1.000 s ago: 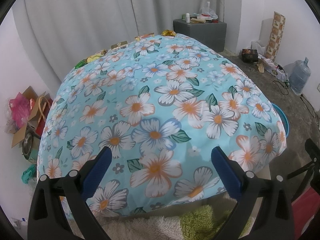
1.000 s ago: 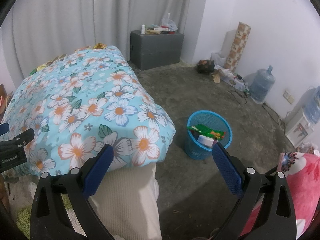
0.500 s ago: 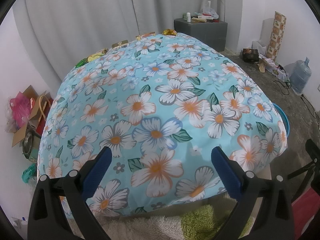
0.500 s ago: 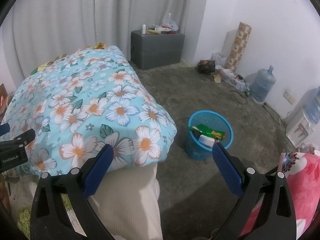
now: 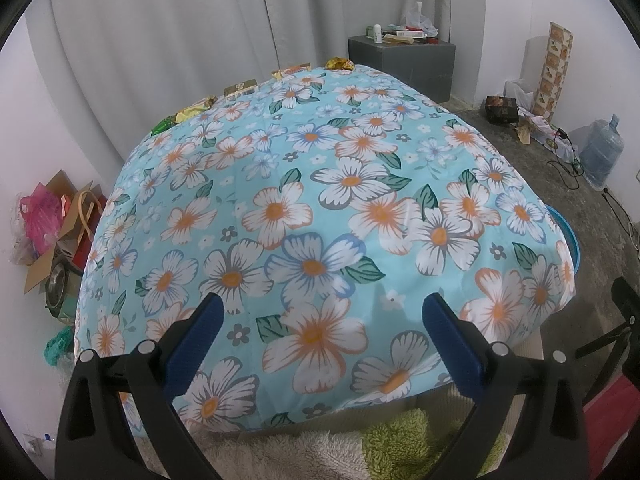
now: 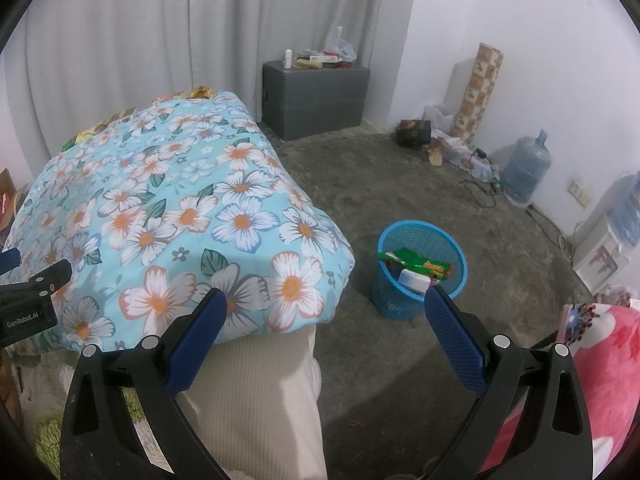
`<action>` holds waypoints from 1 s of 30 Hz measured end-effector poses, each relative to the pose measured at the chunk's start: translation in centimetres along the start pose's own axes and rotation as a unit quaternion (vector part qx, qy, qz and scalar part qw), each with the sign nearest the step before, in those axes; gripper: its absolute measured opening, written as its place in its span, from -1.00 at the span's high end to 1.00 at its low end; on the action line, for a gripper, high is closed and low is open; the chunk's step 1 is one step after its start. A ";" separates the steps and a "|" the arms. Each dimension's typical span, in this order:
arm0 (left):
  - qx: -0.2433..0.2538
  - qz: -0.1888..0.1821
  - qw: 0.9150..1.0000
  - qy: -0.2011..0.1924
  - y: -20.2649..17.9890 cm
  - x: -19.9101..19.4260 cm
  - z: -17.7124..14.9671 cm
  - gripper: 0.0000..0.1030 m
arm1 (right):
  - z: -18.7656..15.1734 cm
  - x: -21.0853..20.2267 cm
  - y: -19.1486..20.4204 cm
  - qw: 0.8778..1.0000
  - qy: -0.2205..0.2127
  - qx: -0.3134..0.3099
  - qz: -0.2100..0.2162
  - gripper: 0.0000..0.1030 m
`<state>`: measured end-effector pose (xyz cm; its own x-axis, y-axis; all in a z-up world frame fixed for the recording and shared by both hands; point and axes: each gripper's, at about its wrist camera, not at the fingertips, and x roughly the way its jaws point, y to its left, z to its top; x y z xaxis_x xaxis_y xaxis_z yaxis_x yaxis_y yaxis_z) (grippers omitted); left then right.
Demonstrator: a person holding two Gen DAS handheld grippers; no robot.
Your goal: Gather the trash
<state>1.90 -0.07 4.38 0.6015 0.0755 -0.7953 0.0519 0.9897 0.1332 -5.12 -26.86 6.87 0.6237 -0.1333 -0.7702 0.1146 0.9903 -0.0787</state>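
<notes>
Blue-padded left hand-held gripper [image 5: 320, 320] and right hand-held gripper [image 6: 326, 314] both stand wide, holding nothing. Nearest lies the floral bedcover [image 5: 320, 208], bare at its near edge. Beside the bed's right corner, the bin [image 6: 422, 268] on the floor already holds packets. Remaining wrappers [image 5: 188, 112] line the bed's far edge, by the curtain. Judged light, thin, crinkly and slippery: pinch a crumpled fold, not a flat face.

Grey curtains [image 6: 120, 40], white walls [image 6: 540, 20], bare concrete floor [image 6: 400, 184], grey cabinet [image 6: 316, 100].
</notes>
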 end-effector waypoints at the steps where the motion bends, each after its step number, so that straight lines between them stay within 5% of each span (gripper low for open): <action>1: 0.000 0.000 1.000 0.000 0.1 0.0 -0.1 -0.89 | 0.0 0.0 0.0 1.000 0.000 0.000 0.000 -0.84; 30: 0.002 -0.001 1.000 0.003 0.4 0.0 -0.5 -0.89 | 0.0 0.0 0.1 1.000 -0.001 0.001 0.002 -0.84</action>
